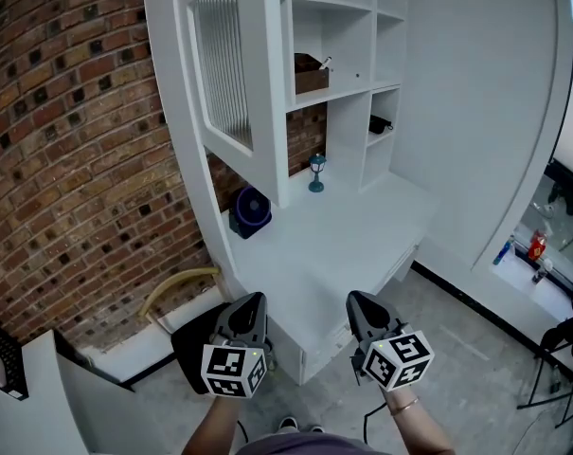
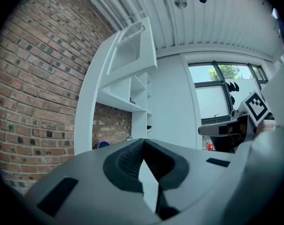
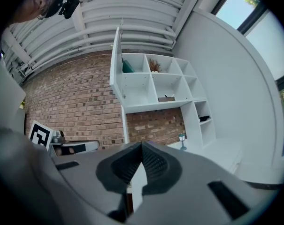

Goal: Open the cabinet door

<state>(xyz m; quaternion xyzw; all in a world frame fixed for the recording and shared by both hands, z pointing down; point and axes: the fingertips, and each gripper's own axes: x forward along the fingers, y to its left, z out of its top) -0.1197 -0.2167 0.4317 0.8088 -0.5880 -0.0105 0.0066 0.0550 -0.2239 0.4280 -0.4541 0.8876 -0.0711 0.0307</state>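
Both jaws together, empty. The cabinet door [image 1: 231, 74] stands swung out at 11 o'clock, well apart from your left gripper [image 1: 253, 299] and right gripper [image 1: 358, 298]. Risk: lifting either carelessly could clip its lower corner.

We are looking at a red brick wall [image 1: 68, 140] running along nine o'clock, a grey floor [image 1: 475, 349] spreading at five o'clock, and daylight is coming through windows [image 2: 210, 95] under a white slatted ceiling [image 2: 203, 22].

Two grippers near: left gripper [image 1: 256, 300], right gripper [image 1: 356, 300]. One white cabinet [image 1: 348, 36] with one open door [image 1: 224, 64]. One desk [image 1: 362, 240] carrying one blue fan [image 1: 252, 210] and one small lamp [image 1: 316, 172]. One brown box [image 1: 311, 76], far.
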